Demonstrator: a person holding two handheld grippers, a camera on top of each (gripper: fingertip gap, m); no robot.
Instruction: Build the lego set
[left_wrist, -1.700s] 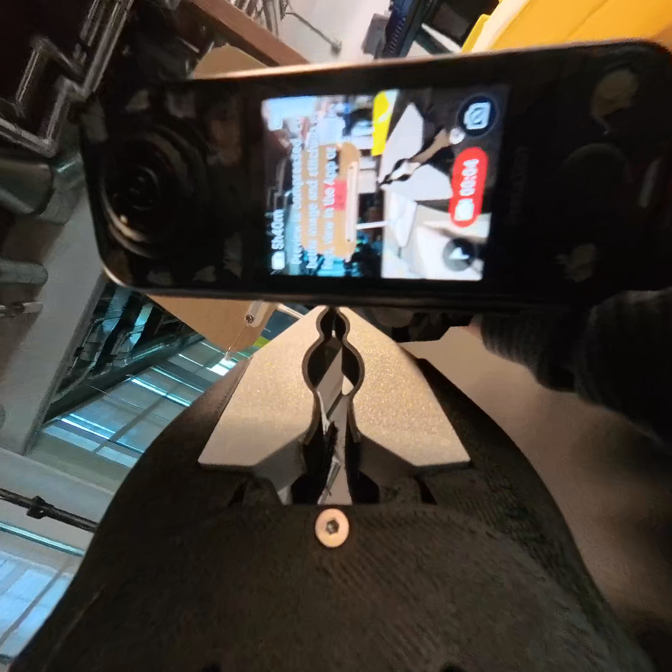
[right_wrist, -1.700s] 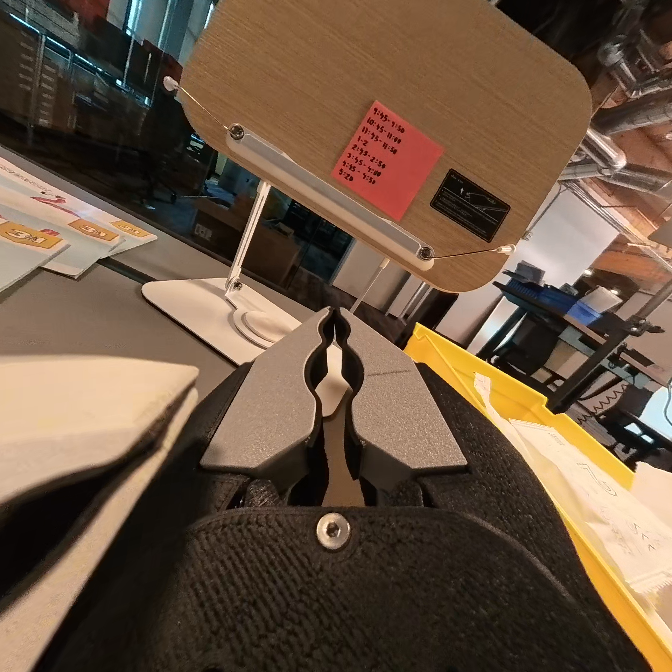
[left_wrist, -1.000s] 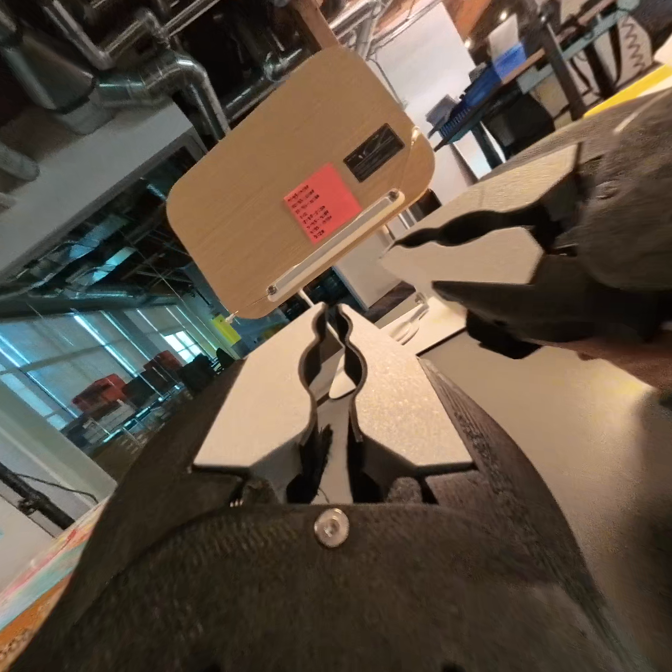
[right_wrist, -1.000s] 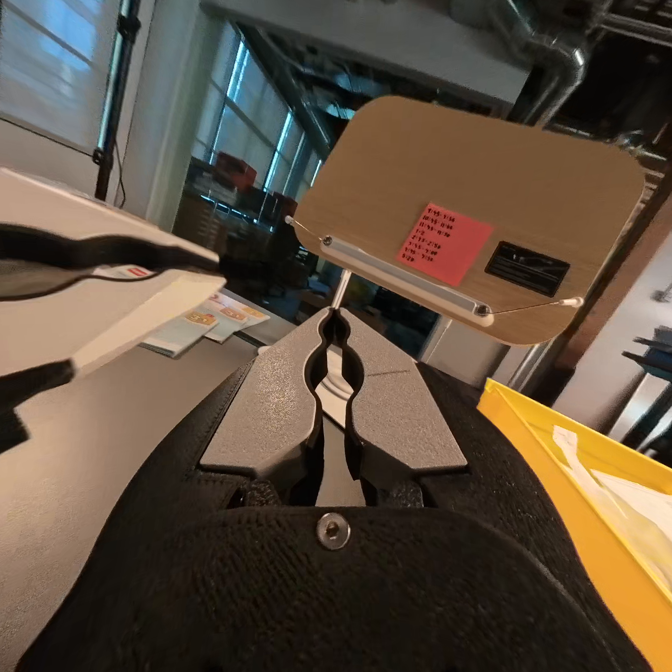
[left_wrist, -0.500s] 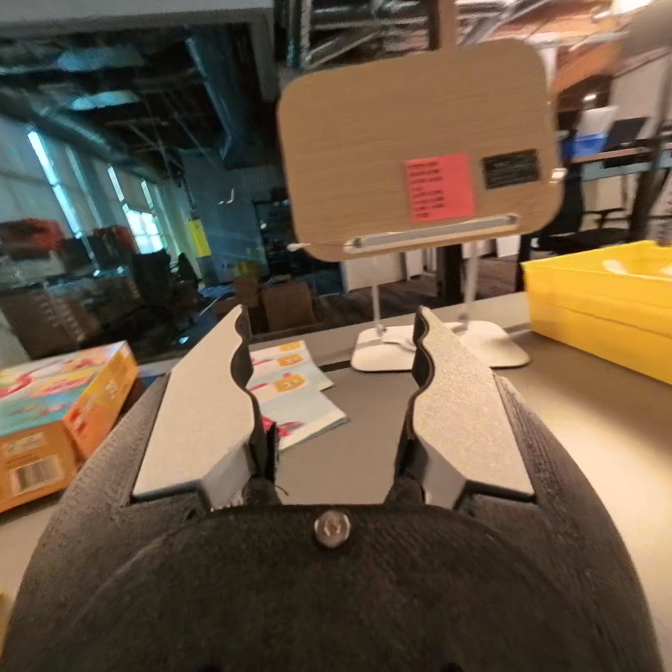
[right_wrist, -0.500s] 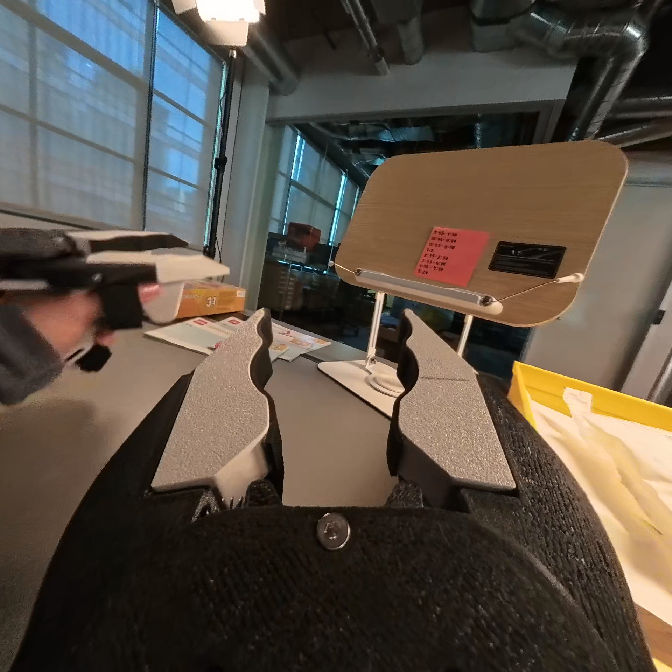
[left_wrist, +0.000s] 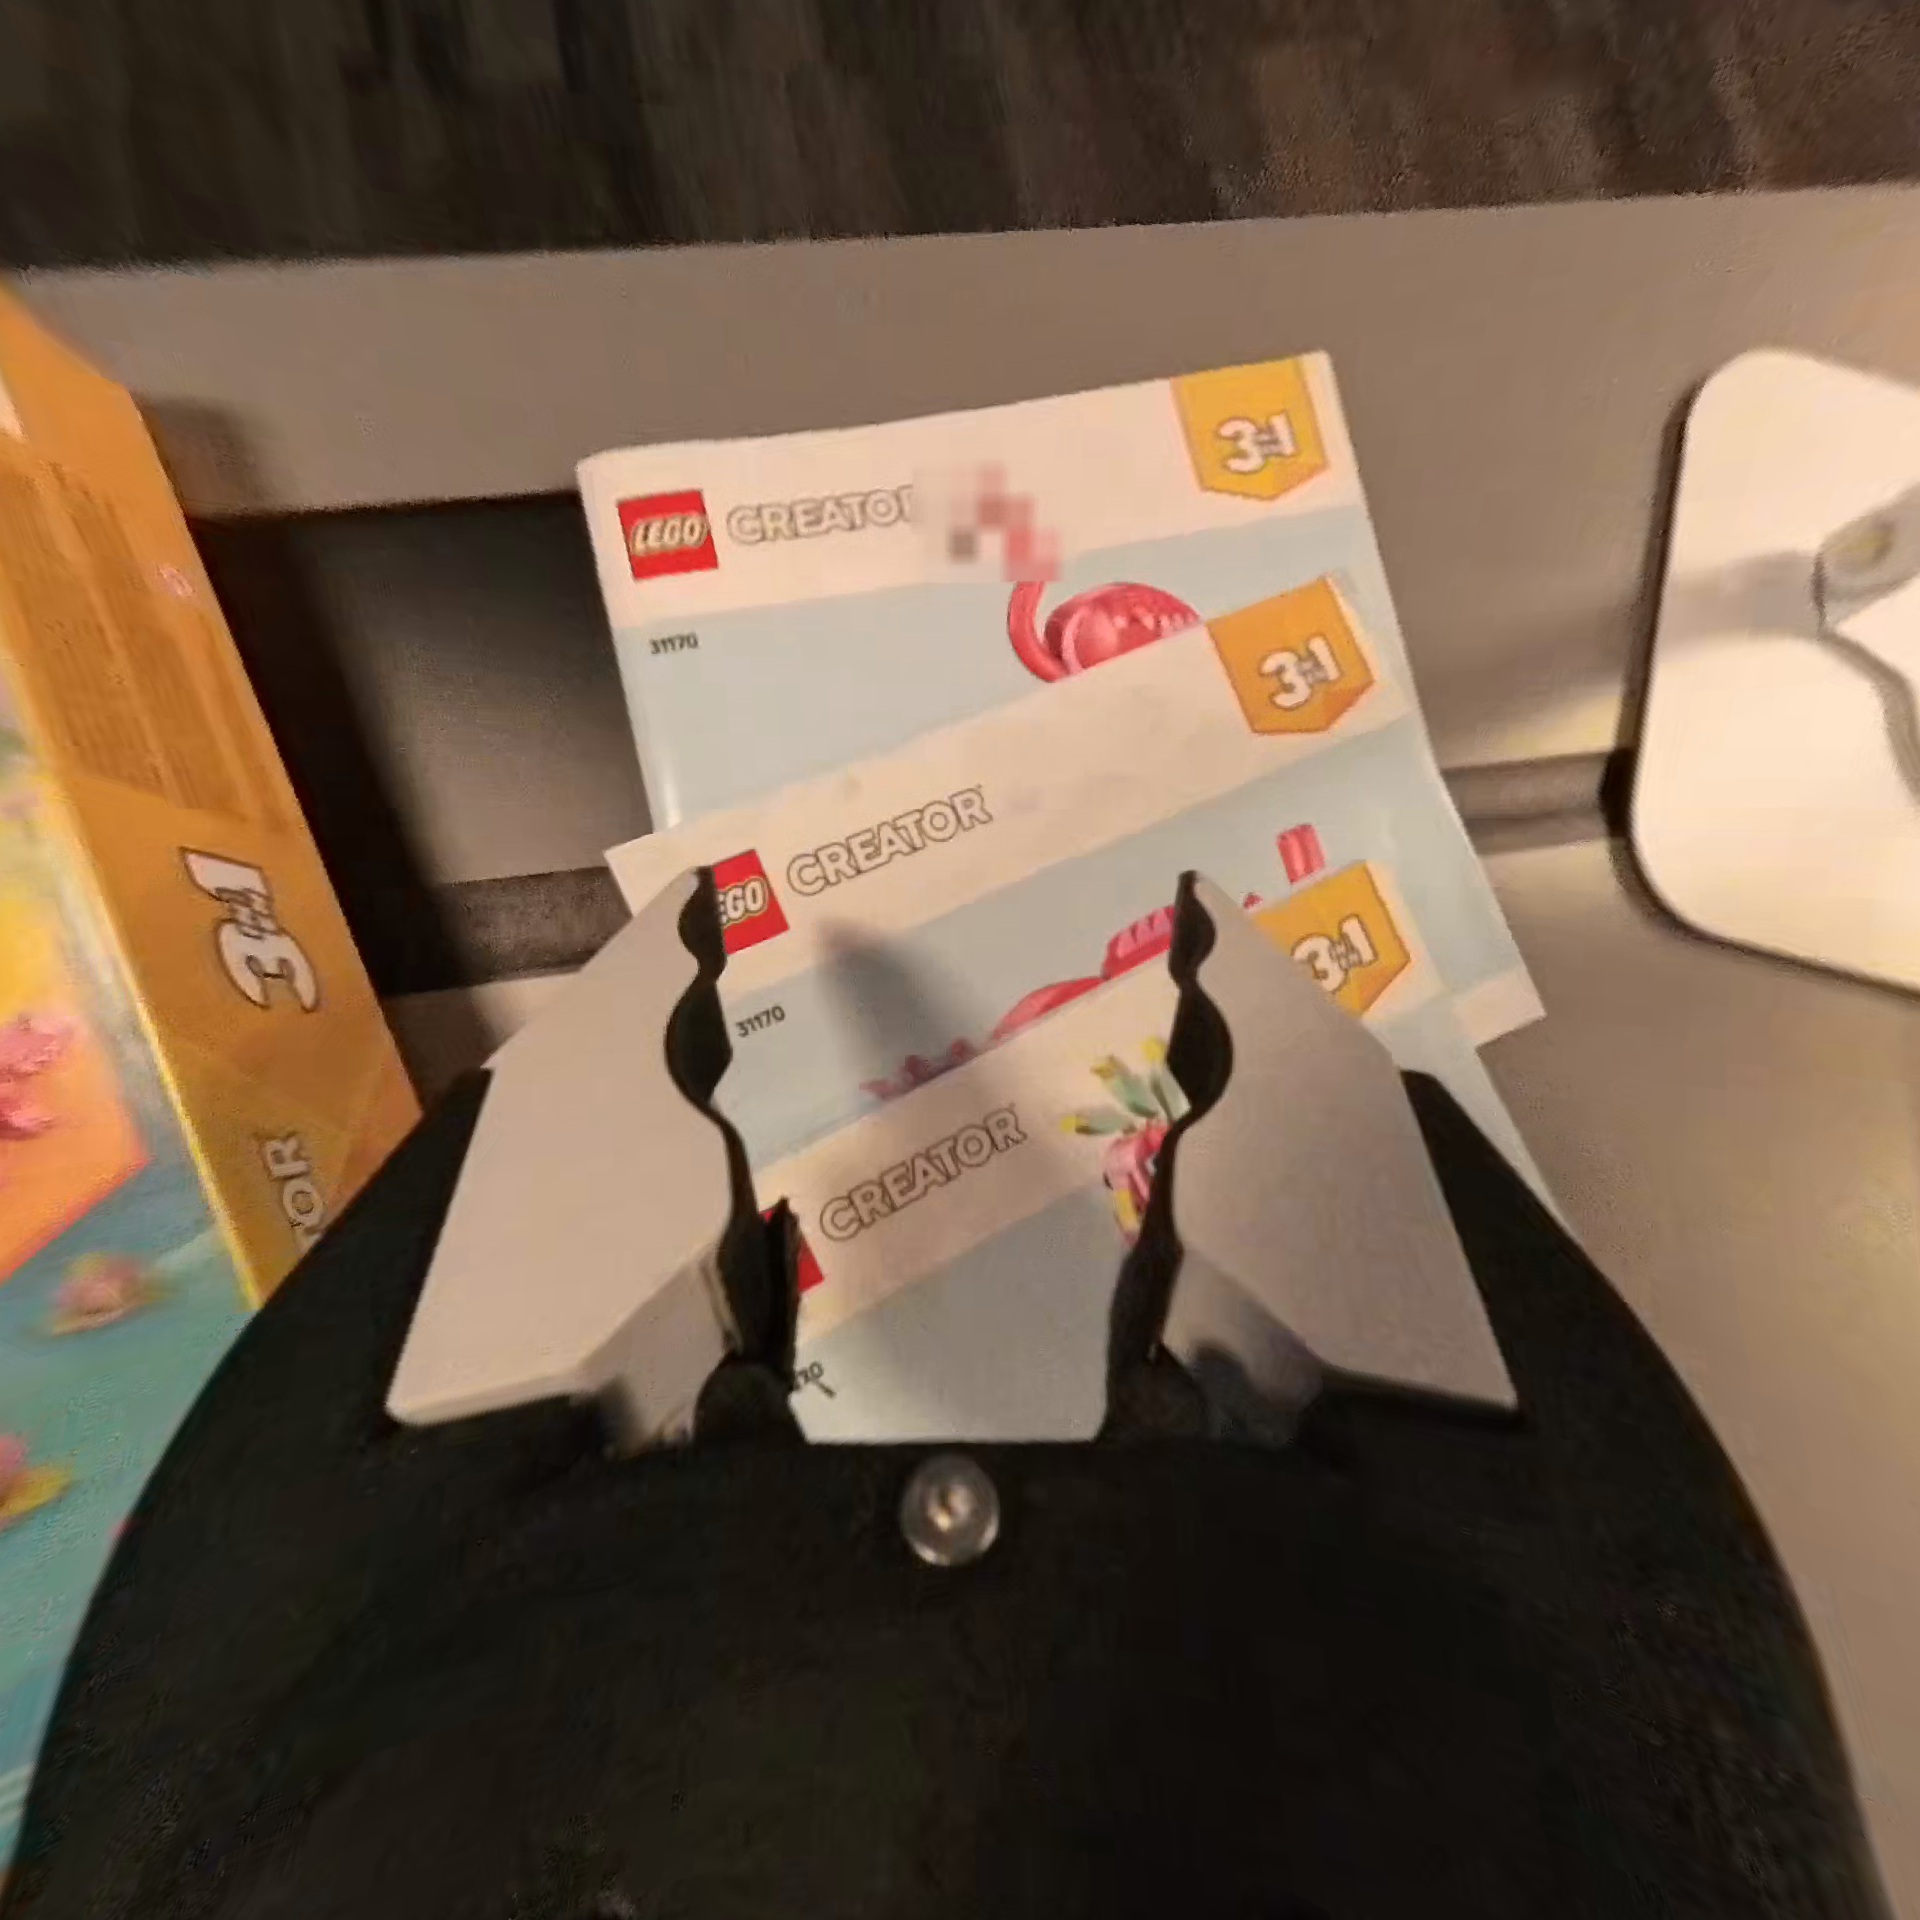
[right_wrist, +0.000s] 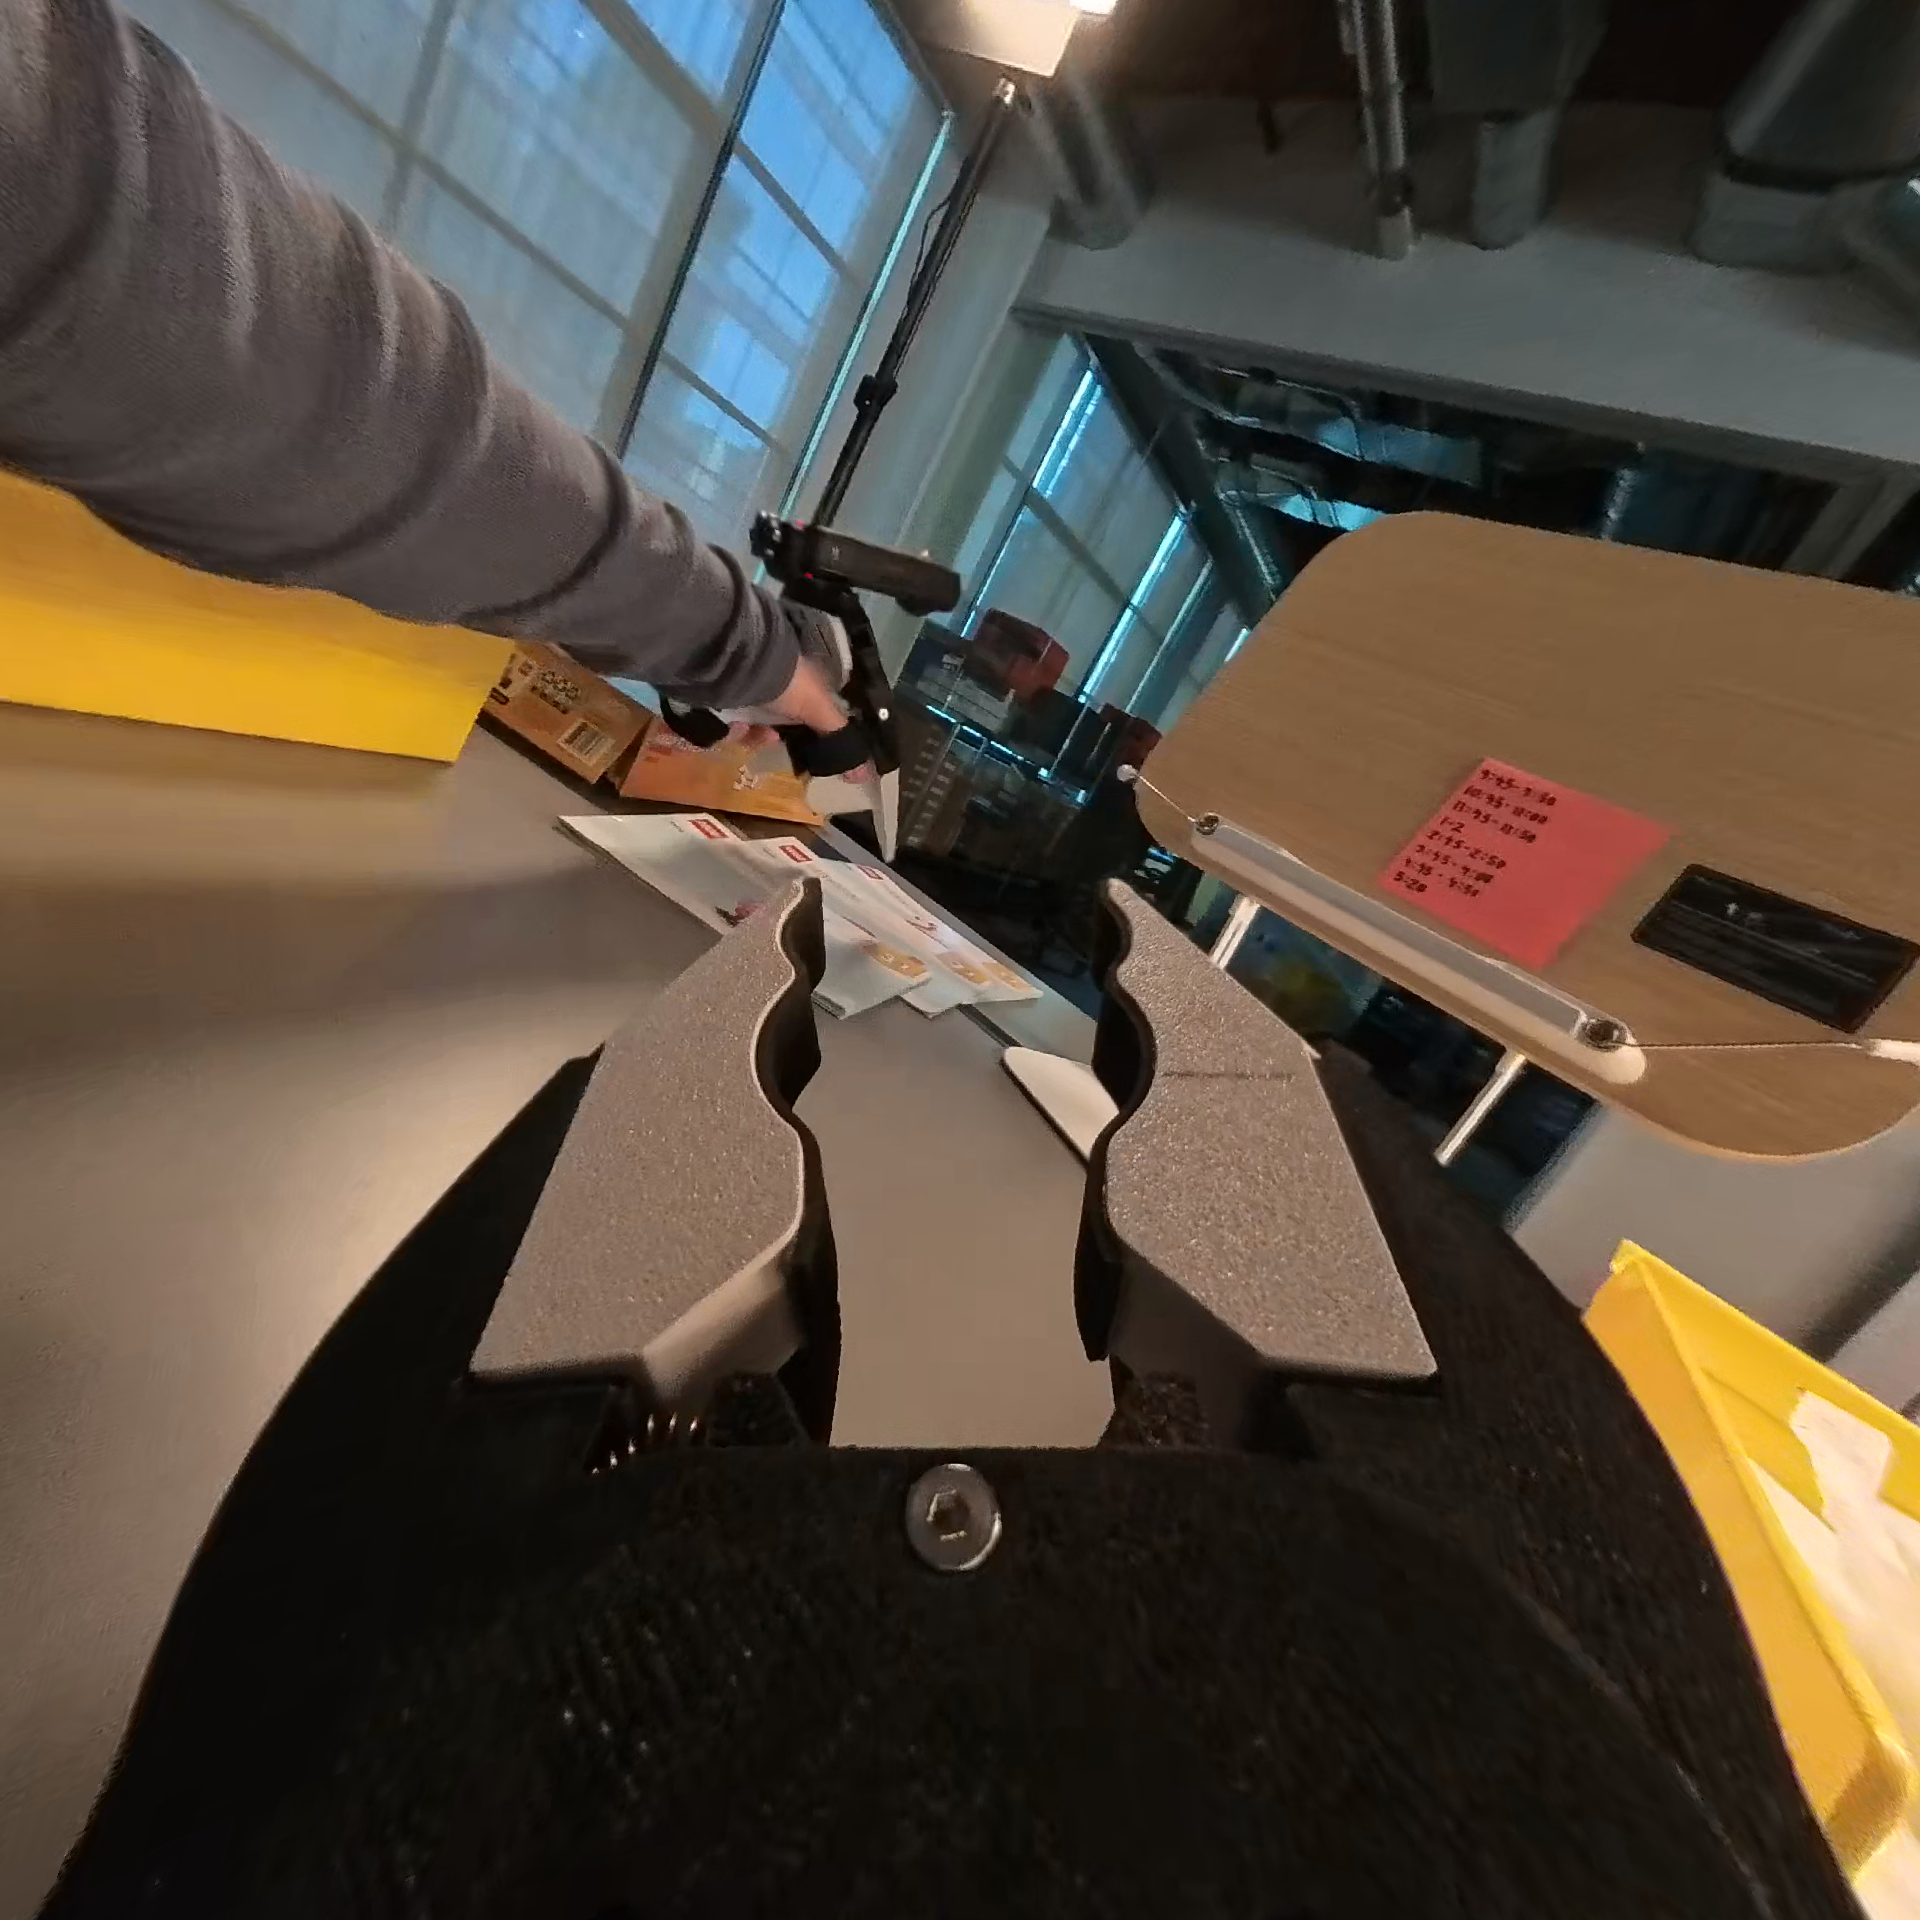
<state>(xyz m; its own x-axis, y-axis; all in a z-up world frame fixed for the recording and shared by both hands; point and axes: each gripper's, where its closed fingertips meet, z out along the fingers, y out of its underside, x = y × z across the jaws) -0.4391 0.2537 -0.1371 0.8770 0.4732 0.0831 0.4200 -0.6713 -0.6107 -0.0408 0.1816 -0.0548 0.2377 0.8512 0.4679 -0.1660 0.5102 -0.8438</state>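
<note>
**Booklets fanned on the grey table, both grippers open above them**

Booklets (left_wrist: 1039, 727), three of them with pale blue and white covers, lie overlapping in a fan on the grey table (left_wrist: 1714, 1195), close to its far edge. This stack serves as the landmark. The left gripper (left_wrist: 940, 904) hangs directly over the booklets, pointing down at them; its two grey fingers stand wide apart with nothing between them, and whether the tips touch the paper cannot be told. Just left of the booklets lies an orange and yellow cardboard box (left_wrist: 156, 883). To the right of the booklets sits the white base (left_wrist: 1766, 675) of a stand.

From the right wrist view, the right gripper (right_wrist: 961, 914) is held low over the table, on the near side of the booklets (right_wrist: 831, 914) and well apart from them; its fingers are also apart and bare. Beyond the booklets a grey sleeve (right_wrist: 364, 416) reaches to the left gripper. Right of the booklets rises a wooden board (right_wrist: 1558, 779) bearing a red note (right_wrist: 1517, 862). A yellow bin (right_wrist: 1714, 1455) stands further right.
</note>
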